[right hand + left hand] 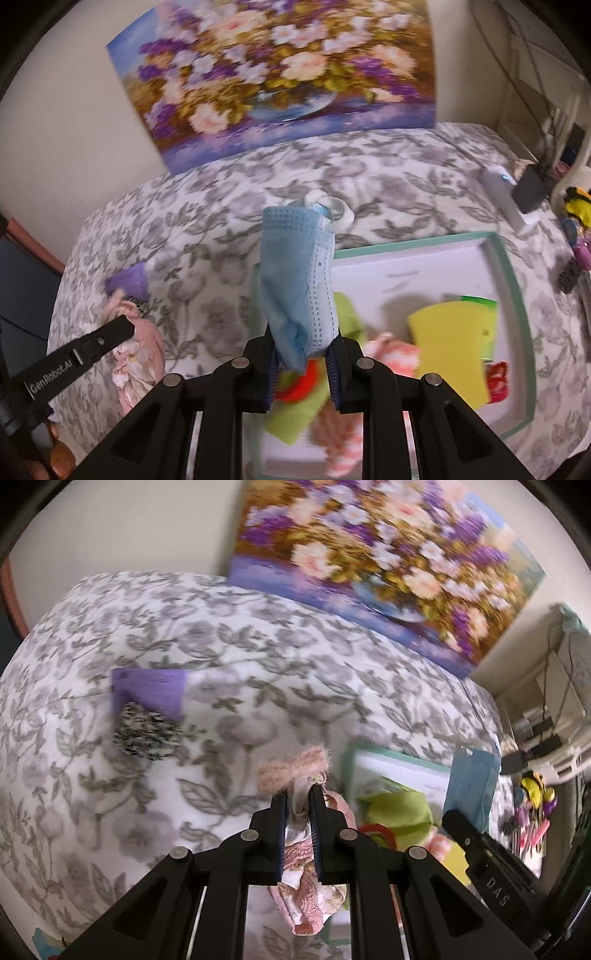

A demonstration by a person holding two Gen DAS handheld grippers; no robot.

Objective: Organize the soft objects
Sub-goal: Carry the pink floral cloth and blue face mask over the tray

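1. Two tools, each clamped on cloth: the left tool [298, 794] pinches a pink lacy, fuzzy-trimmed fabric bundle [301, 834] above the grey-leaf-patterned bed [184, 635].
2. The right tool [302, 347] grips a pale blue pleated face mask [297, 280] over the shallow mint-rimmed white tray [511, 273].

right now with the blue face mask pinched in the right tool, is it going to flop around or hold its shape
Probably floppy: the blue face mask is crumpled where the right tool pinches it, and its ear loop curls loosely. It likely weighs very little, since it stands up above the grip without sagging. Its thin folds may slip if tugged.
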